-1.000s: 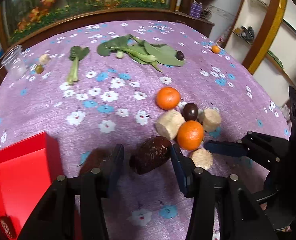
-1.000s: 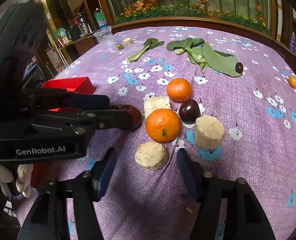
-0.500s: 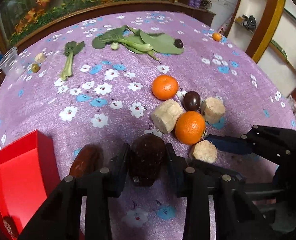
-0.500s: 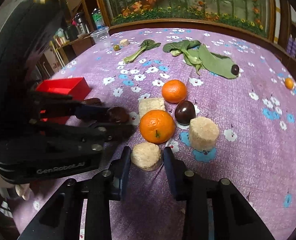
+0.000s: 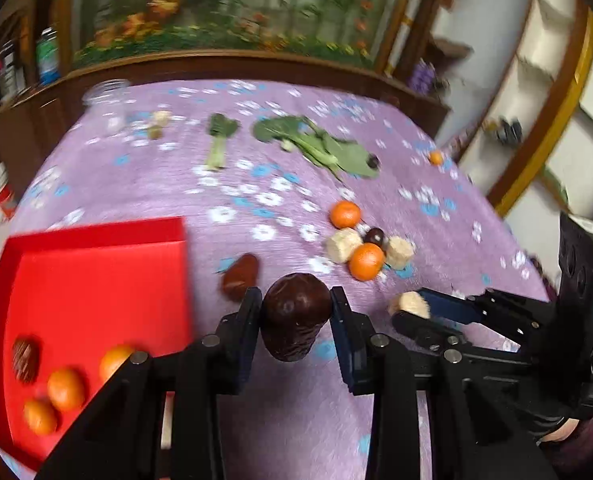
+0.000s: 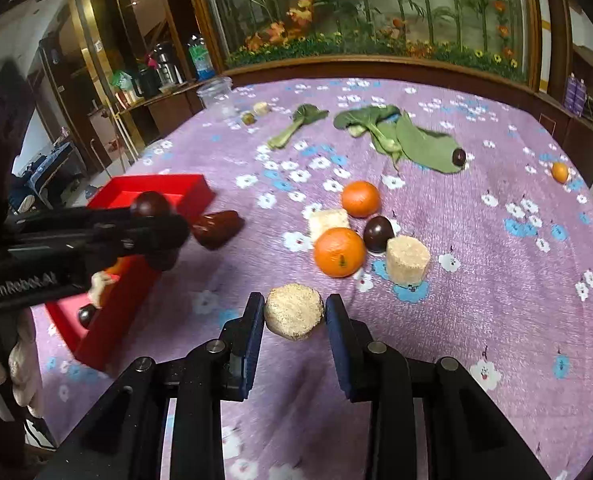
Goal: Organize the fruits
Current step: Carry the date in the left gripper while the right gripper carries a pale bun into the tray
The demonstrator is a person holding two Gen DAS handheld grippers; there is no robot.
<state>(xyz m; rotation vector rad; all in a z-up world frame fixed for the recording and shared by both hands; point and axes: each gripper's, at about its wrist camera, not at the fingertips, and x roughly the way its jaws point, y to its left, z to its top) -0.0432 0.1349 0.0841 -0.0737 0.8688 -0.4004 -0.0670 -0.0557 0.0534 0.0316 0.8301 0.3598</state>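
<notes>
My left gripper [image 5: 296,312] is shut on a dark brown date [image 5: 296,320] and holds it above the purple cloth, right of the red tray [image 5: 88,280]. The tray holds oranges [image 5: 64,390] and a dark fruit [image 5: 25,354]. My right gripper [image 6: 294,314] is shut on a beige sugarcane chunk [image 6: 294,310], lifted off the cloth. A second date [image 6: 216,226] lies by the tray [image 6: 156,186]. Two oranges [image 6: 339,252], a dark plum [image 6: 378,232] and two more beige chunks [image 6: 408,260] sit in a cluster mid-table.
Green leafy vegetables [image 6: 396,132] and a dark plum [image 6: 459,156] lie at the back. A small orange [image 6: 559,172] is at the far right. A clear plastic cup [image 6: 216,96] stands at the back left. A wooden ledge borders the table behind.
Both grippers closed on their items and lifted them. The left gripper rose and swung left toward the red tray with the date. The right gripper raised the beige chunk.
</notes>
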